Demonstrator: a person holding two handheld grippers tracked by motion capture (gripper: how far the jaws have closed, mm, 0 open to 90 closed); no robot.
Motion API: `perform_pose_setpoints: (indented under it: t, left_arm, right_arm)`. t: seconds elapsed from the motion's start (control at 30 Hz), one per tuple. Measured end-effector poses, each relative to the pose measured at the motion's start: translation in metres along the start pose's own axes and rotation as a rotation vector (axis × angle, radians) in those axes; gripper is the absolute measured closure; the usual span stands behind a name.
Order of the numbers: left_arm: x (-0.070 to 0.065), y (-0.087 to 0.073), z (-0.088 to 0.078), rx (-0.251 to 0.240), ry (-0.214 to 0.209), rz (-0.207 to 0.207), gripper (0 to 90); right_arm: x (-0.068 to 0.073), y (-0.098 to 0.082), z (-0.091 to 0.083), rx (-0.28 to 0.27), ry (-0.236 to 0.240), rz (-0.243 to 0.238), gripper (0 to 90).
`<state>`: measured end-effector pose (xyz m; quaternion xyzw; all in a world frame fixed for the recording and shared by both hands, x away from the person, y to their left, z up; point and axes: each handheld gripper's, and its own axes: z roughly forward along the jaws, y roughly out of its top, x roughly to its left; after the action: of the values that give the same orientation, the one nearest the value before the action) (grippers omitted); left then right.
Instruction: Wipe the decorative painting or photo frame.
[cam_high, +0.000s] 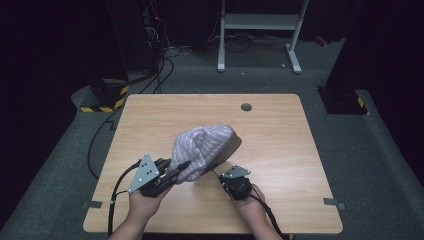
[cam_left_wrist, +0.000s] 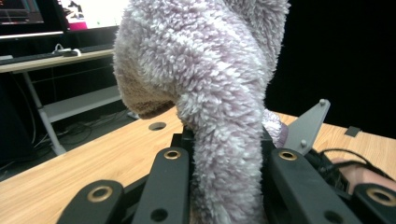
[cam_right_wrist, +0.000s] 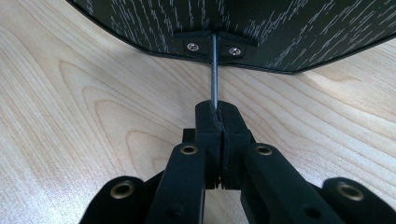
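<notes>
The left gripper (cam_high: 176, 172) was clamped on the fuzzy lilac striped cover (cam_high: 200, 147) — raised above the wooden table (cam_high: 280, 150). The right gripper (cam_high: 218, 174) pinched a thin metal rod (cam_right_wrist: 214, 70) — jaws together — fixed to a dark panel (cam_right_wrist: 280, 28) under the cover.

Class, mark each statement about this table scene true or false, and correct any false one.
1. The left gripper is shut on the fuzzy cover. True.
2. The right gripper holds a thin metal rod. True.
3. The rod is fixed to a dark form by a bracket with two screws. True.
4. The cover is plain red. False: it is pale lilac with lighter stripes.
5. The right gripper's jaws stand wide open. False: they are shut on the rod.
6. The table is glass. False: it is wood, with a round hole near its far edge.
</notes>
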<state>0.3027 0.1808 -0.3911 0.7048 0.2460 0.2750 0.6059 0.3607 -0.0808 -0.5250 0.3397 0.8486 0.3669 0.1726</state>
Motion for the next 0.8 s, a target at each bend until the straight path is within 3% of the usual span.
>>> perform_pose_setpoints:
  t: [0.4, 0.53, 0.8]
  left_arm:
    - [-0.007, 0.044, 0.052, 0.009, -0.023, 0.063, 75.6]
    - [-0.011, 0.059, 0.069, 0.034, -0.025, 0.098, 75.7]
    - [-0.01, 0.069, 0.086, 0.057, -0.04, 0.094, 75.7]
  right_arm:
    - [0.001, 0.0, 0.0, -0.002, -0.002, -0.007, 88.6]
    - [0.001, 0.0, 0.0, -0.002, -0.001, -0.005, 88.6]
    - [0.0, 0.0, 0.0, -0.003, 0.003, -0.007, 88.7]
